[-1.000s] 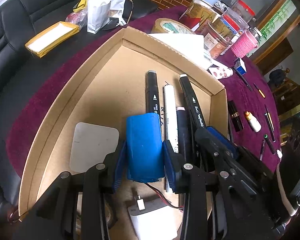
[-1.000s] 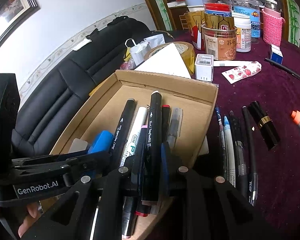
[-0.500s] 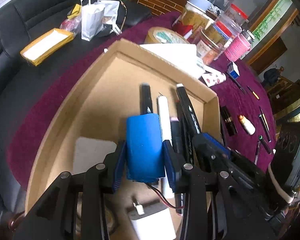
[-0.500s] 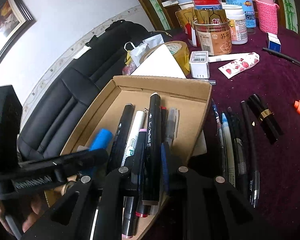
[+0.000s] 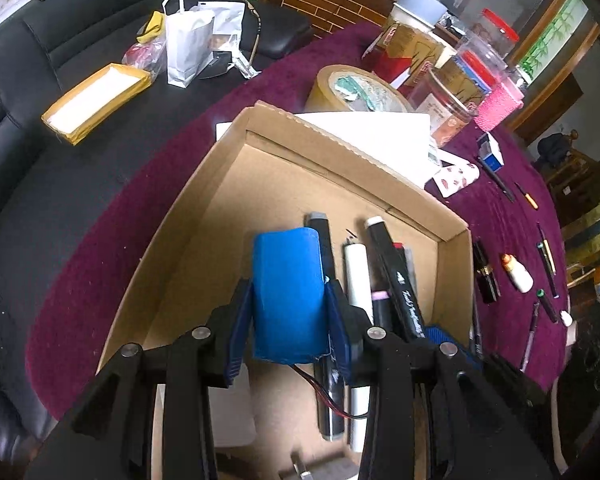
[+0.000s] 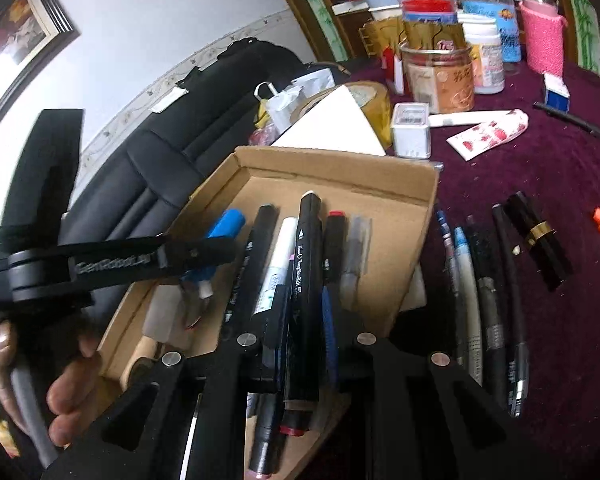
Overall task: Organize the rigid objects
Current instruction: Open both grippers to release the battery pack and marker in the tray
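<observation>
At lower centre of its view, the left gripper (image 5: 290, 312) is clamped on a blue battery pack (image 5: 288, 292), carried above the cardboard tray (image 5: 340, 148), likely for placing. The right gripper (image 6: 304, 344) pinches a black marker (image 6: 306, 280) among the tray's pens, probably aligning it; its barrel script reads roughly "Touch". Loose pens (image 6: 476, 300) lie right of the tray.

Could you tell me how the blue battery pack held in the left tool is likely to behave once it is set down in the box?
The blue battery pack looks rigid and blocky, so it probably won't roll. Its trailing red and black wires may snag the markers.
</observation>
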Demonstrator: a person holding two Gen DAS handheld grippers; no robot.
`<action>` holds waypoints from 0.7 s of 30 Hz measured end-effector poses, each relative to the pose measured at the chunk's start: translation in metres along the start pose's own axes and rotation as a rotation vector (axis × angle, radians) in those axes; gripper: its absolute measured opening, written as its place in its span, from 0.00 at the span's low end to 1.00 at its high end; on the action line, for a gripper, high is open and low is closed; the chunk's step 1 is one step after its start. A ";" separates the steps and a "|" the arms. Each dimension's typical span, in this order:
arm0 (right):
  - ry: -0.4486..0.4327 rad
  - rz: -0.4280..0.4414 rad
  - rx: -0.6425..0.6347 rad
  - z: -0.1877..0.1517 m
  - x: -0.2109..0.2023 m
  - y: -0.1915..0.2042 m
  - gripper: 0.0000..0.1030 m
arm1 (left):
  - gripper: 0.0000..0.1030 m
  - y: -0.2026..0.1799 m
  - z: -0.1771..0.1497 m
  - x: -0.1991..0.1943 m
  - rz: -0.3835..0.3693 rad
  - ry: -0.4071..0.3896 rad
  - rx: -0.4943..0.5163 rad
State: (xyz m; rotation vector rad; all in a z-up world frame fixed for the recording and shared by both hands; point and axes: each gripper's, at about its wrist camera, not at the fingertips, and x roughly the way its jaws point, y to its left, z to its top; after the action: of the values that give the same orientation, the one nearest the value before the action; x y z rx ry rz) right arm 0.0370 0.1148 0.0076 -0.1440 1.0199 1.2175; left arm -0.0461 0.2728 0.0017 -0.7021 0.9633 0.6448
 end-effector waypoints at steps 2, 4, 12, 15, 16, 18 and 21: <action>0.001 -0.022 -0.015 0.000 0.001 0.004 0.15 | 0.33 0.002 0.001 0.004 -0.002 0.012 -0.006; 0.004 -0.037 -0.031 -0.001 0.002 0.007 0.15 | 0.33 0.001 0.000 0.005 0.003 0.013 -0.001; 0.001 -0.054 -0.051 -0.003 0.004 0.013 0.15 | 0.34 -0.001 -0.005 0.003 0.049 -0.023 0.014; -0.002 -0.047 -0.052 -0.004 0.003 0.012 0.15 | 0.33 -0.002 -0.008 0.007 0.067 -0.009 0.017; -0.004 -0.046 -0.053 -0.004 0.003 0.012 0.15 | 0.33 -0.004 -0.010 0.006 0.084 -0.022 0.032; -0.009 -0.041 -0.052 -0.004 0.002 0.011 0.15 | 0.33 -0.007 -0.013 0.005 0.112 -0.039 0.051; -0.015 -0.016 -0.038 -0.005 0.001 0.008 0.15 | 0.34 -0.006 -0.017 0.003 0.113 -0.051 0.037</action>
State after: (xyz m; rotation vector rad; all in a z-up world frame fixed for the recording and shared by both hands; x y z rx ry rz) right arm 0.0279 0.1151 0.0073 -0.1724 0.9813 1.2225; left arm -0.0485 0.2567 -0.0062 -0.5986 0.9710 0.7388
